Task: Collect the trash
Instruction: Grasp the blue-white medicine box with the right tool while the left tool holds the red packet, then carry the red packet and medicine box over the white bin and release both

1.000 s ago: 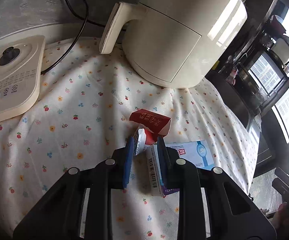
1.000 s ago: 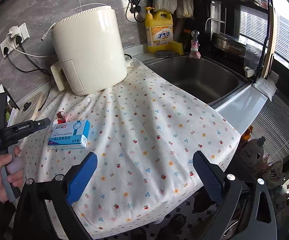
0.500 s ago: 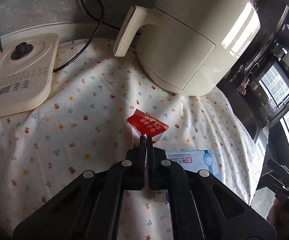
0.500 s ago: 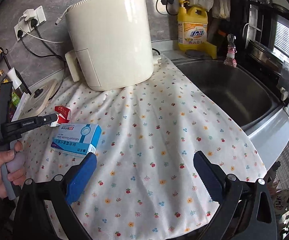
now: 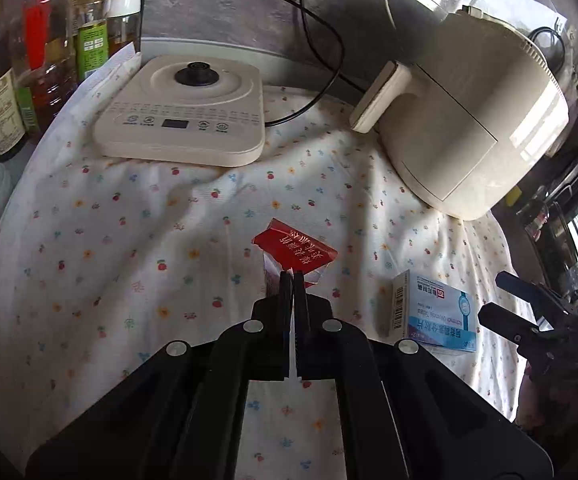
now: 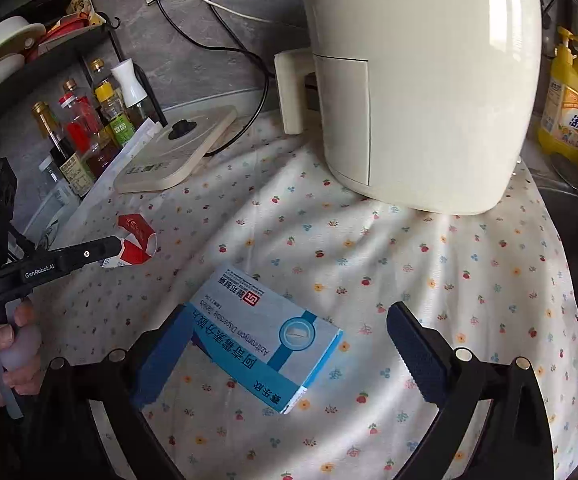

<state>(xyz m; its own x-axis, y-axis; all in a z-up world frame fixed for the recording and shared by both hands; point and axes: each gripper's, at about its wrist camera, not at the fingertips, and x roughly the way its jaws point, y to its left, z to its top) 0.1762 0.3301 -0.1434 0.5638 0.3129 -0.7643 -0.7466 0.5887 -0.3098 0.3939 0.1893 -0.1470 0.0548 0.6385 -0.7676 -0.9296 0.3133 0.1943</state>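
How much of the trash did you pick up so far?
Nothing looks put away yet; no bin shows. In hand: the left tongs are shut on the red carton. Left to do: the blue medicine box lies on the flowered cloth, and the open right tongs hover around it, ready to grab.

Cream air fryer (image 6: 421,80) on floral cloth (image 6: 429,280)

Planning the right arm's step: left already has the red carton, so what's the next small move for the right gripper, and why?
Probably lower the right gripper a little and close on the blue medicine box. Its jaws are open with the box lying flat on the floral cloth between them, and the left gripper is shut on the red carton, so the box is the only loose trash visible.
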